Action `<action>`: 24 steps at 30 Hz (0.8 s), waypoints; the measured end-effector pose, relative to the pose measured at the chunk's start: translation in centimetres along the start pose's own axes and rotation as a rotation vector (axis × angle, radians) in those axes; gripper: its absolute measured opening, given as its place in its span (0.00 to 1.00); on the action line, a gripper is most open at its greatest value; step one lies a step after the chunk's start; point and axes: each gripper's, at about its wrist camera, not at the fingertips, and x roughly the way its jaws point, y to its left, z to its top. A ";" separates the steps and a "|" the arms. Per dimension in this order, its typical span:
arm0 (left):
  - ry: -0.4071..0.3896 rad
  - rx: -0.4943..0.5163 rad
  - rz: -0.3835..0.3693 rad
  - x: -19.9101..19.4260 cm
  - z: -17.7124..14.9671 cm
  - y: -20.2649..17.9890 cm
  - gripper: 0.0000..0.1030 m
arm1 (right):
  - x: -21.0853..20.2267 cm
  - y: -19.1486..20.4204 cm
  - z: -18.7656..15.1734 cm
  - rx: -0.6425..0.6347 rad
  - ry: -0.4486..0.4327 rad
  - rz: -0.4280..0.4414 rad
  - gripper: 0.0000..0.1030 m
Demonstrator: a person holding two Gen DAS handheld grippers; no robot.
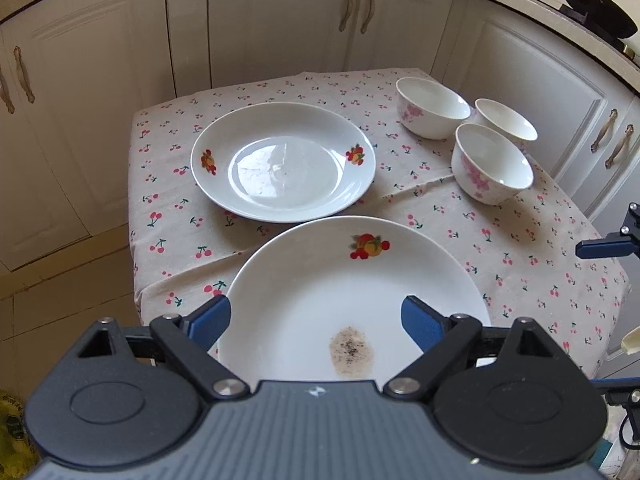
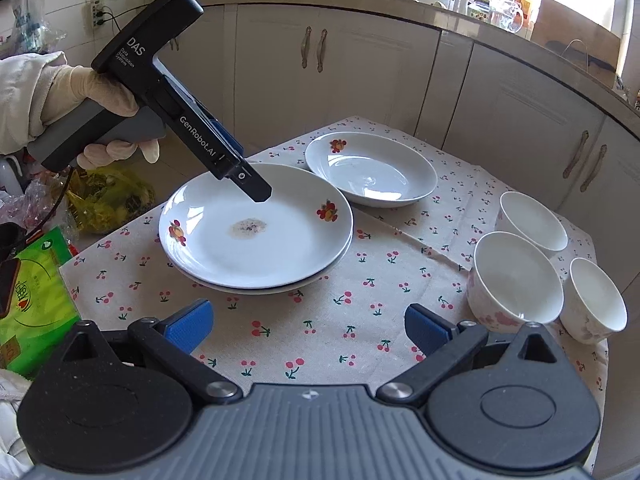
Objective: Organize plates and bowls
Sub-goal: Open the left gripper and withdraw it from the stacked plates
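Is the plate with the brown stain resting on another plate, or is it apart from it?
Touching. The right wrist view shows the stained plate stacked directly on a second plate, whose rim shows beneath its front edge.

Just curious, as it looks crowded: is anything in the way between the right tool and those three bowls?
Nothing visible. The right tool is open over bare cloth, and the bowls sit just to its right; the stacked plates lie off to the other side.

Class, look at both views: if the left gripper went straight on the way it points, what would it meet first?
Probably the stained plate just below the open left gripper; it is stacked on another plate.
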 end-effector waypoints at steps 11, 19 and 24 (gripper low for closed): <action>-0.099 0.046 -0.014 -6.6 -3.2 -4.4 0.90 | -5.3 2.1 -0.3 -0.031 -0.099 -0.041 1.00; -0.157 0.081 -0.041 -10.3 -6.0 -7.7 0.92 | -8.3 4.8 -1.3 -0.075 -0.150 -0.057 1.00; -0.166 0.107 -0.032 -11.4 -7.1 -9.1 0.93 | -9.2 5.6 -1.6 -0.095 -0.166 -0.058 1.00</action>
